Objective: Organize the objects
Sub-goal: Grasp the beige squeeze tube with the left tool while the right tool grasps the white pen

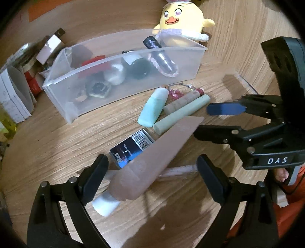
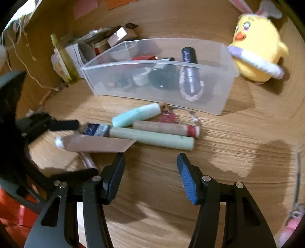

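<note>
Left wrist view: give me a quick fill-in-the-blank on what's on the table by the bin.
1. The plush chick sits behind the clear ____.
2. The pink tube has a ____ cap.
3. The pink tube lies partly over a box printed with a ____.

Missing words: bin; white; barcode

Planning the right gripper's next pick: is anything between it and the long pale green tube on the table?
Nothing visible blocks it. The right gripper is open above bare wood, with the pale green tube just ahead. The brown tube overlaps only the green tube's left end, and the tan stick lies alongside its far side.
</note>
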`<state>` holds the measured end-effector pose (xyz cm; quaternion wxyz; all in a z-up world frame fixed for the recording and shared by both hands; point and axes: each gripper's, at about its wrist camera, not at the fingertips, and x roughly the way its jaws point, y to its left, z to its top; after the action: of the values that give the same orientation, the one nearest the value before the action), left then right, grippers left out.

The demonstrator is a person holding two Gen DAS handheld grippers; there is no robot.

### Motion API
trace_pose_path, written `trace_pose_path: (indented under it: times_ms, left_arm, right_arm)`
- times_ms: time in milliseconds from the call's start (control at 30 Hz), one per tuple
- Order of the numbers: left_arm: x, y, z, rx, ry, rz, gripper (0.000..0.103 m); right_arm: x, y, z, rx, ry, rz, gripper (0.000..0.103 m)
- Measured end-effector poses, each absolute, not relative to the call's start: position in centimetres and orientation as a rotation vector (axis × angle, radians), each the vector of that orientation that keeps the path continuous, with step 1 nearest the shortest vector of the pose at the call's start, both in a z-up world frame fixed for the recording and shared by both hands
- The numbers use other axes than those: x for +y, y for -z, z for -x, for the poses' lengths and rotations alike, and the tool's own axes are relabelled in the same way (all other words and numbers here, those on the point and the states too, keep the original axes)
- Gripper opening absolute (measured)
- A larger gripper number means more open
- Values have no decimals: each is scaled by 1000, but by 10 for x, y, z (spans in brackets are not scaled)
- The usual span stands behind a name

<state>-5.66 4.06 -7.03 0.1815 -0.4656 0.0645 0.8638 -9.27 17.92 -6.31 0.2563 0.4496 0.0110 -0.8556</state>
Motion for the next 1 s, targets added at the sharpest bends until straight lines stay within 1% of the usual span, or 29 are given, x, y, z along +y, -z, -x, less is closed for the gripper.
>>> trace_pose_path:
  times_ms: [33, 100, 133, 167, 200, 267, 367, 500, 567, 633, 700, 767, 1000]
  left_arm:
    - [39, 71, 58, 170, -2436, 1315, 94]
    - [37, 71, 62, 148, -2426, 1323, 83]
    - [36, 72, 64, 146, -2423, 1335, 73]
    - [35, 72, 67, 143, -2420, 1346, 66]
    - [32, 71, 68, 141, -2426, 1343, 63]
    - [29, 69, 70, 144, -2432, 1350, 46]
    - [23, 68, 72, 140, -2452, 1350, 32]
    - [11, 60, 69, 111, -2501, 1315, 24]
    - [5, 55, 68, 94, -2527, 1298, 11]
    - [-2, 52, 66, 71, -2551, 1288, 9]
    - [-10, 51, 64, 45, -2575, 1284, 7]
    - [-19, 50, 62, 6, -2595, 1287, 7]
    - [-43, 43, 48, -114, -2645, 1258, 6]
  right_arm:
    - [178, 63, 94, 19, 2318, -1216, 53]
    - [173, 61, 97, 5, 2312, -1203, 53]
    - [171, 60, 98, -5, 2309, -1196, 53]
    - [170, 59, 98, -15, 2304, -1188, 53]
    - [167, 57, 98, -24, 2291, -1177, 53]
    - [163, 55, 98, -18, 2289, -1164, 53]
    - [159, 52, 97, 0, 2297, -1155, 53]
    - [158, 52, 93, 22, 2279, -1154, 53]
    - [154, 51, 88, 43, 2251, -1145, 53]
    - [148, 51, 82, 55, 2211, -1141, 53]
    - [138, 53, 77, 77, 2182, -1134, 47]
    - [125, 56, 72, 130, 2152, -1132, 37]
    - [88, 67, 67, 262, 2082, -1135, 21]
